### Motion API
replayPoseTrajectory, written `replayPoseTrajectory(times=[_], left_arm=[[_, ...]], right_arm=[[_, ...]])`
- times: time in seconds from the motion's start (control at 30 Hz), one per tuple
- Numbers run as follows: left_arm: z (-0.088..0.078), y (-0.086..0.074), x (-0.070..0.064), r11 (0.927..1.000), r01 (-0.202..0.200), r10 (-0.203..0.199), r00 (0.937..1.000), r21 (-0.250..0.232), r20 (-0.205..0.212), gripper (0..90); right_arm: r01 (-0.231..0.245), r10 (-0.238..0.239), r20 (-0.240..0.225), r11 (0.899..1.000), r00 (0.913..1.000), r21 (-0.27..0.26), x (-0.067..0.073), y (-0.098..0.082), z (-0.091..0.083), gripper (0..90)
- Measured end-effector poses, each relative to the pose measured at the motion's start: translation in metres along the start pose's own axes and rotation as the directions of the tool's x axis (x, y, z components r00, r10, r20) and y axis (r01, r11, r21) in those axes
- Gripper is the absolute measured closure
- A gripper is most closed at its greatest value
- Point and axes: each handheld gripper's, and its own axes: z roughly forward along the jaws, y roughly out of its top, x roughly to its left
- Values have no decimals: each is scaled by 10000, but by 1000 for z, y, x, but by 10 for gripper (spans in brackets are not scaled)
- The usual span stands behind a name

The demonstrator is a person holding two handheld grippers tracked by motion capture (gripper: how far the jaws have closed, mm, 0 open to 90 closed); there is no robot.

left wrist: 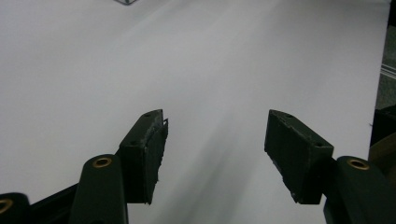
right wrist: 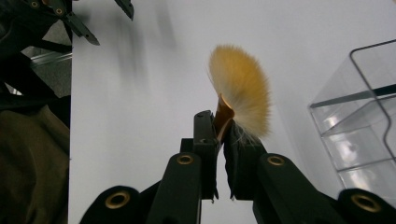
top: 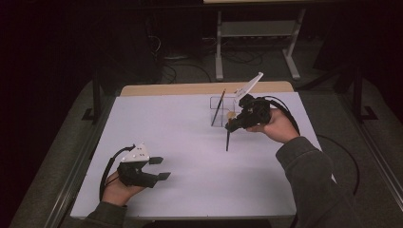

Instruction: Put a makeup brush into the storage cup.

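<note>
Right tongs [right wrist: 220, 140] pinch a brush [right wrist: 243, 100] just below its fan of pale orange bristles; in the high view the dark handle hangs down from the tongs toward 6 o'clock, tip close over the worktop [top: 190, 142]. Left tongs [left wrist: 215, 154] spread, nothing between them, at 8 o'clock on the worktop. Judgement: brush is light, handle stiff and thin, bristles soft and easily splayed; the neck near the ferrule looks the best place to hold. Clear holder [top: 223, 111] stands at 12 o'clock, just beside the right tongs, with a second thin dark stick leaning in it. Worktop white, smooth, matte. Room dark; cables and a metal frame on the floor beyond.
</note>
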Motion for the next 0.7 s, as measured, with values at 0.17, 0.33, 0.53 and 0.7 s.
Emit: replayPoseTrajectory(times=[0.17,0.33,0.53,0.7], left_arm=[[-1,-2,3,9997,223,-223,9997,-50,-30,346],[-1,-3,5,9997,238,-238,9997,-50,-57,333],[-3,-3,6,9996,256,-257,9996,-128,-85,323],[-4,-3,6,9996,224,-227,9996,-187,-139,314]], right_arm=[[-7,8,98,10000,10000,-90,-6,2,-5,829],[-151,153,145,9998,9998,-103,-11,5,-9,828],[-208,211,294,9997,9993,-119,-18,9,-17,828],[-284,290,455,9995,9985,-133,-23,13,-23,828]])
